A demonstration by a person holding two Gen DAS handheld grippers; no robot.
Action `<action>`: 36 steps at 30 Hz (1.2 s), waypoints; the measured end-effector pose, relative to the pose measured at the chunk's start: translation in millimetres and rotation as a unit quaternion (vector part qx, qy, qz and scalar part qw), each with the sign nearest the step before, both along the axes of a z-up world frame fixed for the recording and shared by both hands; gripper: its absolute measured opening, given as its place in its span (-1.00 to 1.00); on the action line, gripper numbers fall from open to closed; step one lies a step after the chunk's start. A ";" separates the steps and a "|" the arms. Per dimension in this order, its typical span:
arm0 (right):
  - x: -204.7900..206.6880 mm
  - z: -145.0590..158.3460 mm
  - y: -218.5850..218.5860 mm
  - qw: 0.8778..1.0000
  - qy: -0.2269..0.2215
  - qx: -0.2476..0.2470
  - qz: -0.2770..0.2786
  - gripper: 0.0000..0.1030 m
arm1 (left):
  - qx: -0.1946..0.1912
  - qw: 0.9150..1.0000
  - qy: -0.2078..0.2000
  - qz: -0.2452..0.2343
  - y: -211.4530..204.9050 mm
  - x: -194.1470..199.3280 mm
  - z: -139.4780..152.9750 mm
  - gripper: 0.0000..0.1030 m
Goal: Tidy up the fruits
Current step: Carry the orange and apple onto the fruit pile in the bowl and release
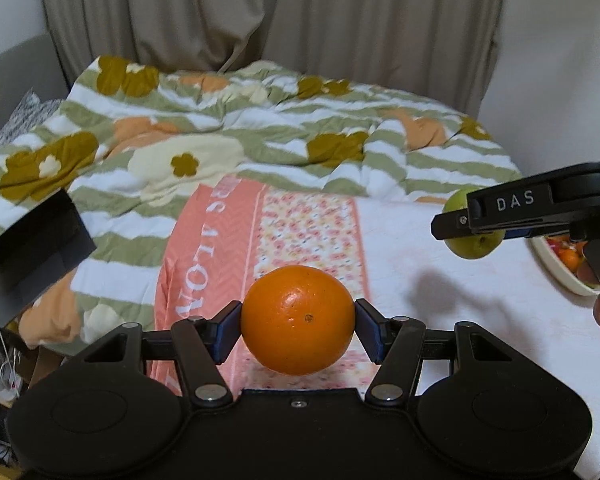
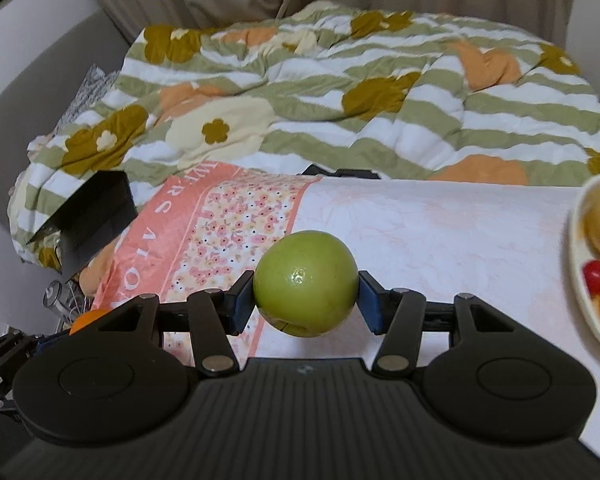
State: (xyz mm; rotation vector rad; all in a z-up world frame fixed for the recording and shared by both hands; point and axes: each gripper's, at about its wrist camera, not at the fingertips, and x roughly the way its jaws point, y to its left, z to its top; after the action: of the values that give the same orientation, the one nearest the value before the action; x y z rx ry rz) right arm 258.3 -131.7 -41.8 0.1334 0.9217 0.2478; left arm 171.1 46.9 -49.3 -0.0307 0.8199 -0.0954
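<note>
While the left gripper (image 1: 299, 330) clamps an orange (image 1: 298, 319) between its blue pads, held above the pink cloth (image 1: 440, 288), the right gripper (image 2: 306, 300) squeezes a green apple (image 2: 306, 282) the same way. Off to the right sits a white bowl (image 2: 580, 280) with other fruit inside, near the apple.

My matt black plastic left gripper (image 1: 298, 330) clamps a glossy, dimpled orange (image 1: 298, 320); green apple (image 2: 306, 284) smooth, shiny.

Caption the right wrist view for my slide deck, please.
Right gripper holding a green apple above the tablecloth.
</note>
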 end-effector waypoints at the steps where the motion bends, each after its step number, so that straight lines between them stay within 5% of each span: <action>1: -6.4 3.9 -3.7 1.000 -0.004 0.001 -0.005 0.34 | -0.002 1.000 -0.005 -0.004 -1.6 -4.1 3.7 0.24; 11: -71.1 40.7 -58.4 0.997 -0.042 0.006 -0.062 0.34 | -0.014 0.998 -0.041 -0.041 -31.9 -28.0 36.1 0.24; 19: -100.3 51.5 -130.5 0.995 -0.056 0.010 -0.081 0.34 | -0.014 0.996 -0.055 -0.067 -97.6 -29.9 51.0 0.24; 36: -83.7 40.1 -298.2 0.995 -0.058 -0.015 -0.081 0.34 | -0.045 0.995 -0.046 -0.070 -248.3 14.4 39.9 0.24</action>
State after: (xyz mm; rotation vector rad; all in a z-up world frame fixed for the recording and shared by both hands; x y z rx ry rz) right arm 174.6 -429.9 -1.8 0.1629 0.7946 0.0906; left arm 185.4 -201.4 -9.4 -0.0528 0.7240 -0.2650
